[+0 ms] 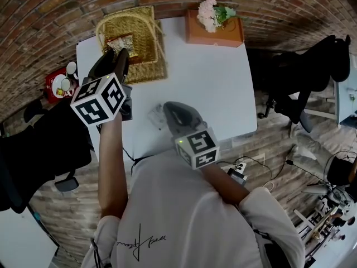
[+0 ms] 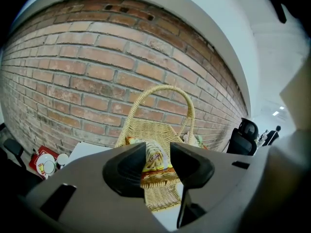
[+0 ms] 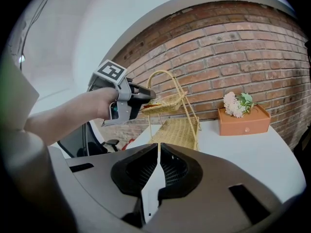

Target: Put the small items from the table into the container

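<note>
A two-tier wicker basket (image 1: 146,67) stands at the back left of the white table (image 1: 212,88). My left gripper (image 1: 116,53) reaches over its upper tier. In the left gripper view its jaws (image 2: 158,159) stand open on either side of a yellow snack packet (image 2: 154,158) that rests on the upper tier; the pads do not visibly press it. The same packet (image 1: 120,42) shows in the head view. My right gripper (image 1: 166,111) hovers over the table's near edge, shut on a thin white packet (image 3: 151,191), which shows as a pale sachet (image 1: 154,116) in the head view.
An orange box with flowers (image 1: 215,29) sits at the table's back edge, right of the basket. A red tray with cups (image 1: 58,85) stands off the table's left side. A black office chair (image 1: 301,71) is to the right. A brick wall runs behind the table.
</note>
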The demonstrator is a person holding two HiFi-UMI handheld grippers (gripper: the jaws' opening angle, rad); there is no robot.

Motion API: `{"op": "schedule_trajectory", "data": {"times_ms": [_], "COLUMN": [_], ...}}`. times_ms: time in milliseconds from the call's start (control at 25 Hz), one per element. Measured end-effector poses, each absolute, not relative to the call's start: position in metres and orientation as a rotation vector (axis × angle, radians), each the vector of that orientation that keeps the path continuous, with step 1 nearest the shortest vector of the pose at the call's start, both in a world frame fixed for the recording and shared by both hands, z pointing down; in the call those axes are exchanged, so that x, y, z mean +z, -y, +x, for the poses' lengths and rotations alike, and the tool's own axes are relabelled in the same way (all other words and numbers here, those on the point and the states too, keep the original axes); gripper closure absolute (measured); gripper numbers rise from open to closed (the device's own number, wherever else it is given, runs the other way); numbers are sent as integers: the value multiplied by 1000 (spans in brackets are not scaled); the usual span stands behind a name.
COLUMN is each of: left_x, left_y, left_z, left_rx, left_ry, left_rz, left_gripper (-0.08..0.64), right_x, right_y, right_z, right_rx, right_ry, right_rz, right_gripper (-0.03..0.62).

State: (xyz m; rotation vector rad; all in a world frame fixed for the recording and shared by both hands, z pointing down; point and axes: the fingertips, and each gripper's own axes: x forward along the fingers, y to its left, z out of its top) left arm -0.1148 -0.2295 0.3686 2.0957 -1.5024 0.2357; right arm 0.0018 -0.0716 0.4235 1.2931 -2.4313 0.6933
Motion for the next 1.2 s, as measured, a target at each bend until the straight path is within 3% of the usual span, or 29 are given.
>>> {"op": "schedule_trajectory", "data": {"times_ms": [440, 840, 1200], "left_x": [354, 374, 373], "left_y": [201, 150, 122], "left_z": [-113, -94, -80], "left_rx": [154, 184, 164], "left_ry": [1499, 1464, 1445], "left_rz": [2123, 2144, 2149], "left_gripper": [410, 506, 528], "right_x": [417, 409, 403], "right_y": [66, 54, 45], "right_z": [1, 3, 10], "right_rx": [665, 622, 603], "right_ry": [2476, 2514, 2533], "right_rz": [1263, 1251, 1245], "right_gripper": [571, 571, 571]}}
